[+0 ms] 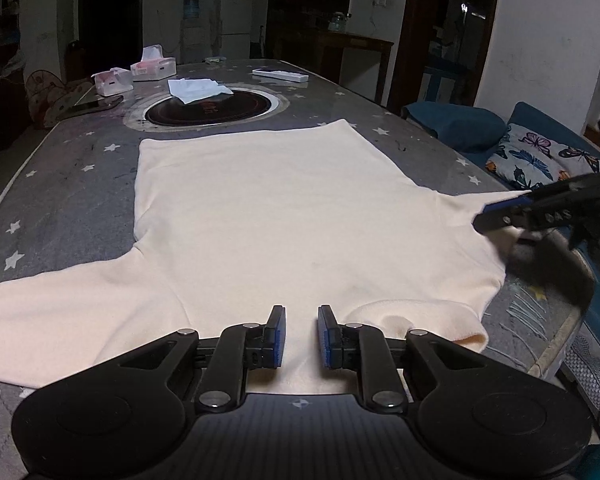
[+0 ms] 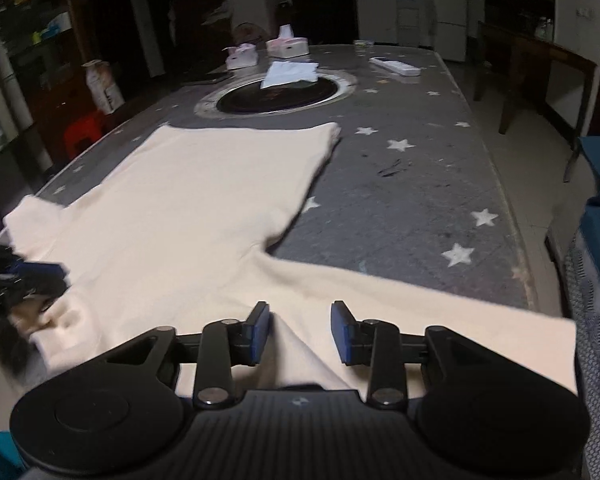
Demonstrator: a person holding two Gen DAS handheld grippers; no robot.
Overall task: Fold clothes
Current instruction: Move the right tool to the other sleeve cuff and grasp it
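A cream long-sleeved top (image 1: 268, 208) lies spread flat on the grey star-patterned table (image 1: 68, 184), sleeves out to both sides. My left gripper (image 1: 302, 336) is open, hovering over the top's near edge by the collar (image 1: 420, 320). My right gripper (image 2: 300, 332) is open over the right sleeve (image 2: 420, 304), a ridge of cloth rising between its fingers. It shows in the left wrist view (image 1: 500, 216) at the right sleeve. The left gripper shows blurred in the right wrist view (image 2: 24, 280).
A round black cooktop (image 1: 212, 110) is set in the table beyond the top, with a white cloth (image 1: 196, 88) on it. Tissue boxes (image 1: 152, 66), a phone (image 1: 92, 106) and a remote (image 1: 280, 75) lie further back. A blue sofa with a butterfly cushion (image 1: 540, 156) stands right.
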